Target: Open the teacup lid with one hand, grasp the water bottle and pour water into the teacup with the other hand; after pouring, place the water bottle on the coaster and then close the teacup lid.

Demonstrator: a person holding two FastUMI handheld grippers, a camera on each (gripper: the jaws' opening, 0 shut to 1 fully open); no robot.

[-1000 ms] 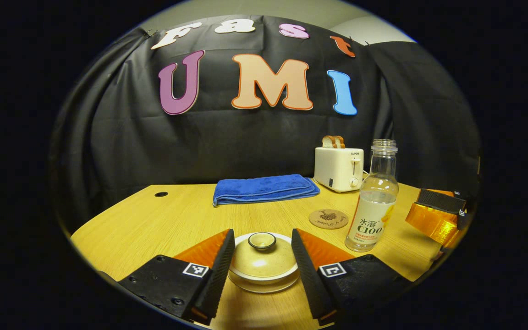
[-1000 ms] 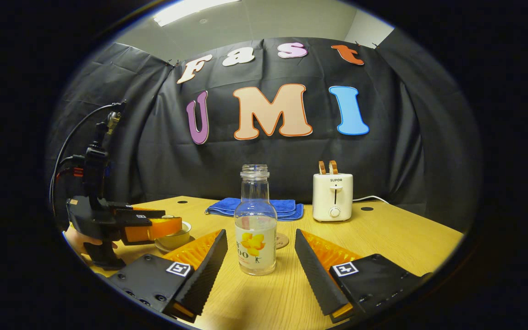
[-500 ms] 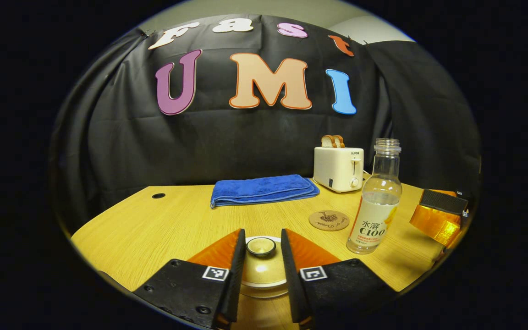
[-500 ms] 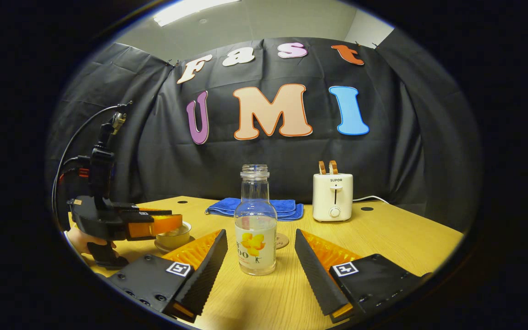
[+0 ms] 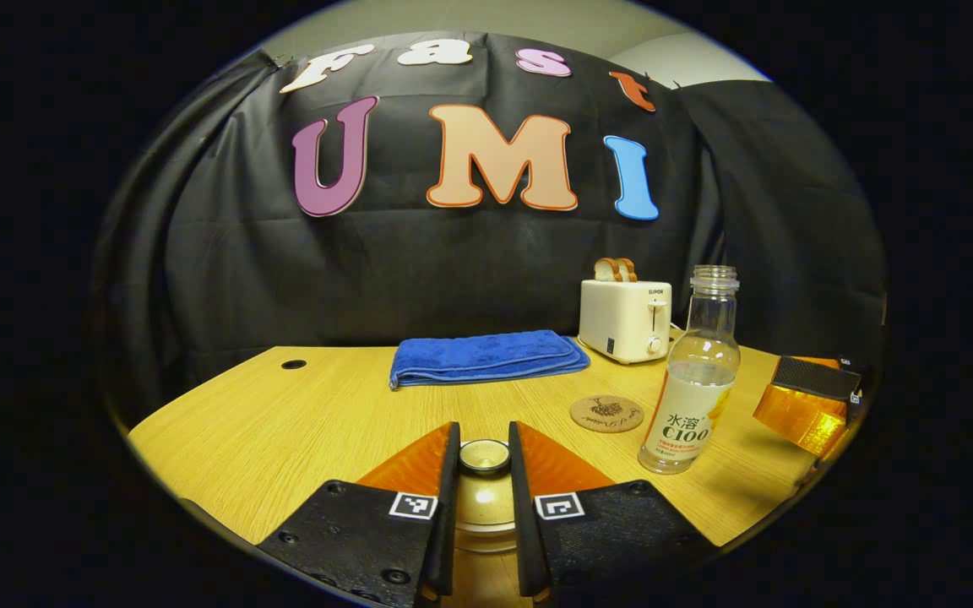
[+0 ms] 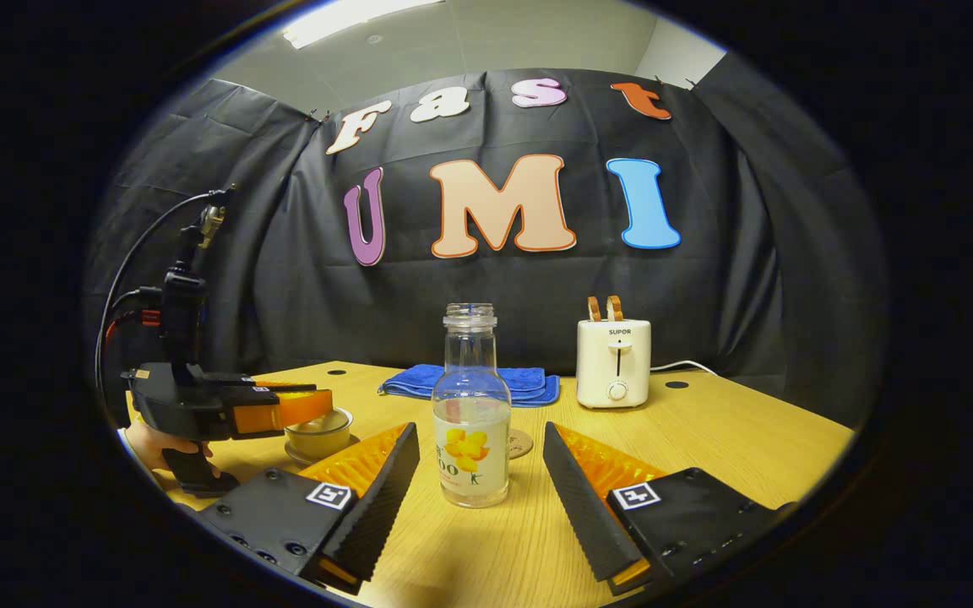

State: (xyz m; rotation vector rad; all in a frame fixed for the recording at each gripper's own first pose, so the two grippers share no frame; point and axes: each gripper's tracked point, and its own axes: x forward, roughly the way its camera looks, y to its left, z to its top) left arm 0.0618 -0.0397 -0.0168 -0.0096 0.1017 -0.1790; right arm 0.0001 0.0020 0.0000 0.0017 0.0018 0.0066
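Note:
My left gripper point(image 5: 483, 435) is shut on the small round knob of the beige teacup lid point(image 5: 484, 505), which shows between its fingers. In the right gripper view the left gripper point(image 6: 301, 407) hovers level over the teacup point(image 6: 319, 439) on its saucer; whether the lid is off the rim I cannot tell. The clear, uncapped water bottle point(image 6: 471, 422), part full, stands upright on the table ahead of my open right gripper point(image 6: 478, 439), not touched. The left gripper view has the bottle point(image 5: 698, 397) at right, the right gripper point(image 5: 803, 401) beyond it and a round brown coaster point(image 5: 606, 414) beside it.
A folded blue towel point(image 5: 486, 356) lies at the back of the wooden table point(image 5: 284, 422). A white toaster point(image 5: 624, 319) with bread slices stands at the back right. A hand point(image 6: 144, 443) holds the left gripper at the table's left edge.
My left gripper's fingers closed from wide open onto the lid's knob, and its view has risen slightly. The right gripper and the bottle have stayed put.

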